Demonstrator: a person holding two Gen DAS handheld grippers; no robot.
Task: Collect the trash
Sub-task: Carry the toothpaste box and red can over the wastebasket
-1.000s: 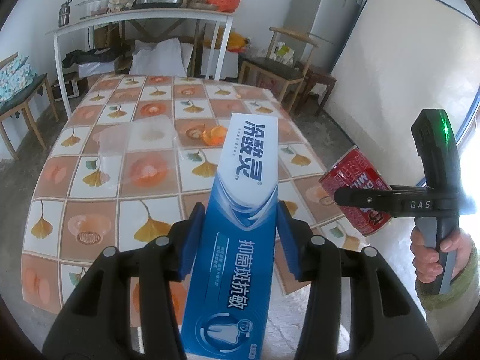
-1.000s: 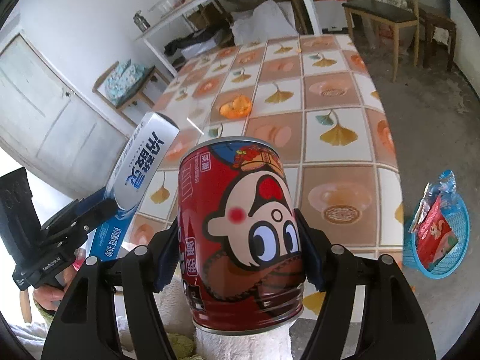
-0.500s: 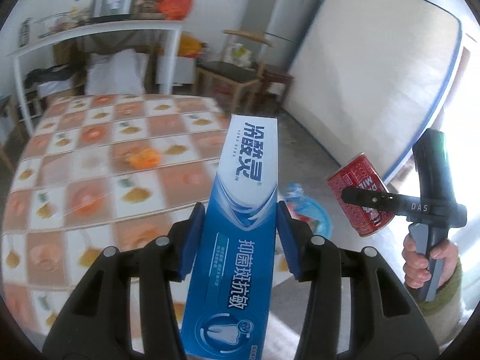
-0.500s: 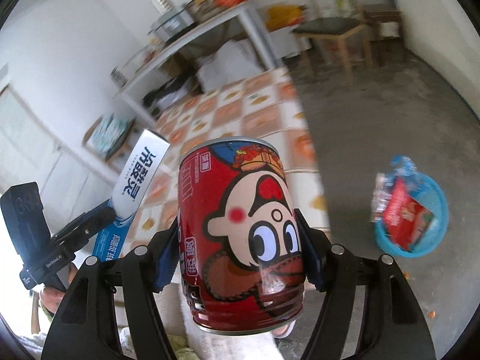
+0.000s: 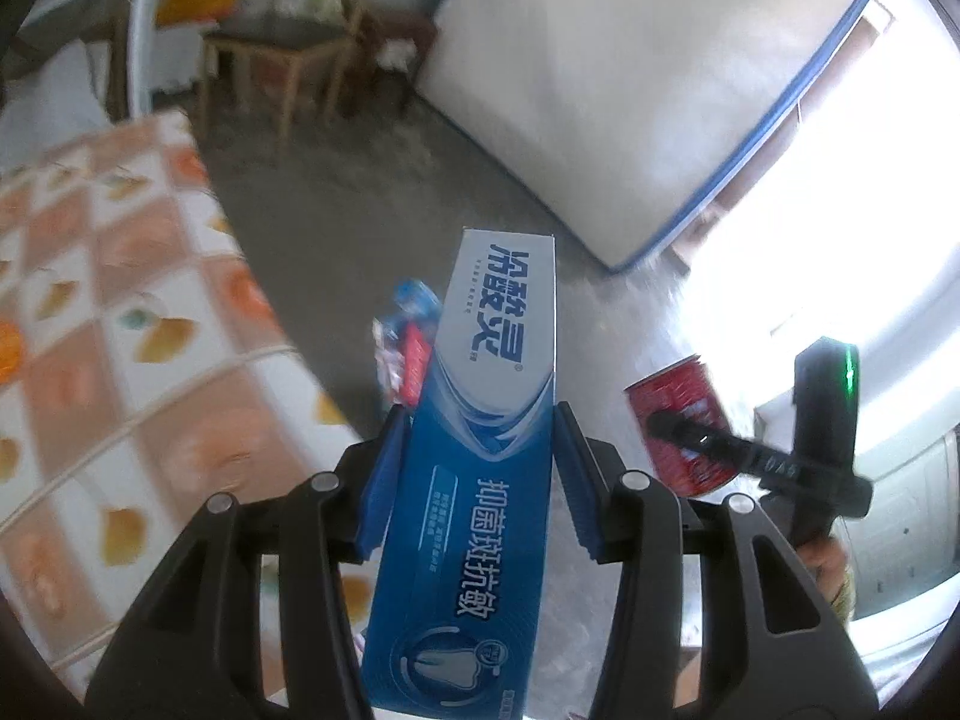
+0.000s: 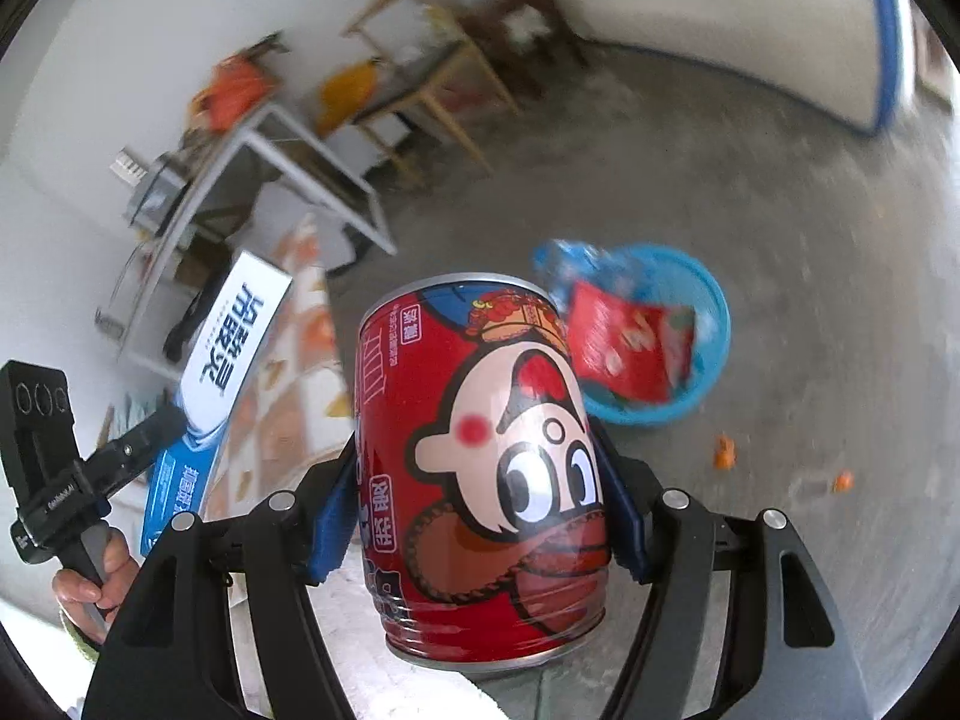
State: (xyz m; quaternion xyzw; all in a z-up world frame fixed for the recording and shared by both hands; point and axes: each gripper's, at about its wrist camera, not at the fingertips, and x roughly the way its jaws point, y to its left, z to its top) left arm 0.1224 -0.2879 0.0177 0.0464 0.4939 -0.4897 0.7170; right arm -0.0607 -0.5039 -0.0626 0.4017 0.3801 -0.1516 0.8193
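Note:
My left gripper [image 5: 480, 450] is shut on a blue and white toothpaste box [image 5: 486, 420], held in the air off the table's right side. My right gripper [image 6: 480, 474] is shut on a red cartoon can [image 6: 480, 468]. The can also shows in the left wrist view [image 5: 678, 420], and the box in the right wrist view [image 6: 222, 354]. A blue basket [image 6: 708, 372] holding wrappers, one red [image 6: 624, 348], stands on the floor beyond the can. In the left wrist view the box hides most of the basket; only its wrappers [image 5: 408, 348] show.
The table with the orange leaf cloth [image 5: 120, 360] is on my left. A white mattress [image 5: 600, 90] leans on the far wall. Wooden chairs [image 5: 282, 54] and a white metal rack [image 6: 270, 168] stand behind. Orange scraps [image 6: 726, 450] lie on the concrete floor.
Both grippers have swung right, away from the table and toward the floor. The blue basket now sits closer and nearer the middle of the right wrist view. Both grips are unchanged.

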